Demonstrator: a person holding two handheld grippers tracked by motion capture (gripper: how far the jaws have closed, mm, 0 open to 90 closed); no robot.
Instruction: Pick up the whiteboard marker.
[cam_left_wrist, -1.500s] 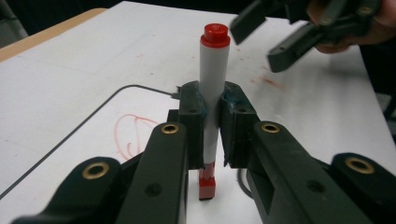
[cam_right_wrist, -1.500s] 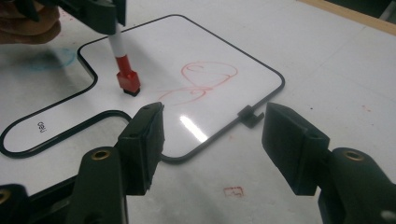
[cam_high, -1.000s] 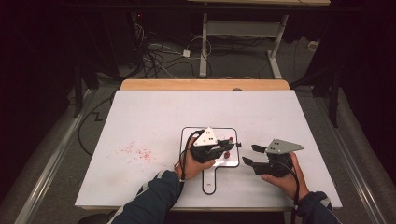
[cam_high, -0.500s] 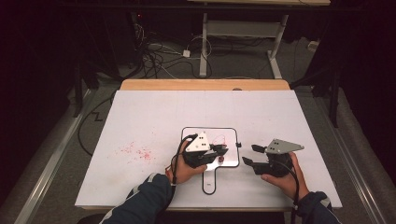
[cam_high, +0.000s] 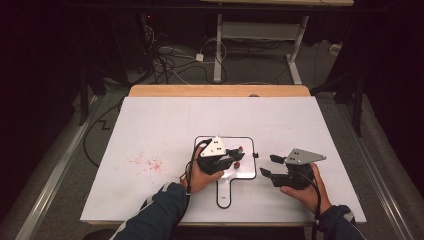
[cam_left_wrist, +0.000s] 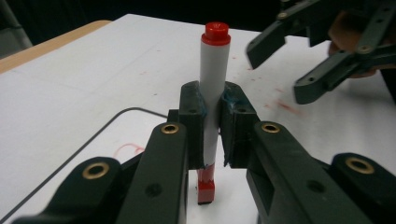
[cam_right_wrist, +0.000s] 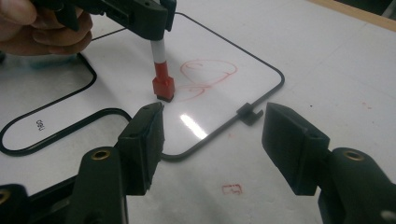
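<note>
The red marker (cam_left_wrist: 212, 102) has a white body and red ends. The left tool (cam_high: 235, 159) squeezes it upright, tip on the small whiteboard (cam_high: 247, 172) at the picture's middle. That tool has slid slightly left. The right tool (cam_high: 270, 166) stays wide.

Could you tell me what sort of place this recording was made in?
Probably a lab or workshop set up for recording: a white-covered table in a dark room, loose cables on the floor behind it, and a metal stand farther back.

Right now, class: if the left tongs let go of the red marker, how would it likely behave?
The marker is a slim round tube standing upright on its end, so it would probably tip. Once flat on the glossy board, it may roll. It looks stiff and light.
</note>
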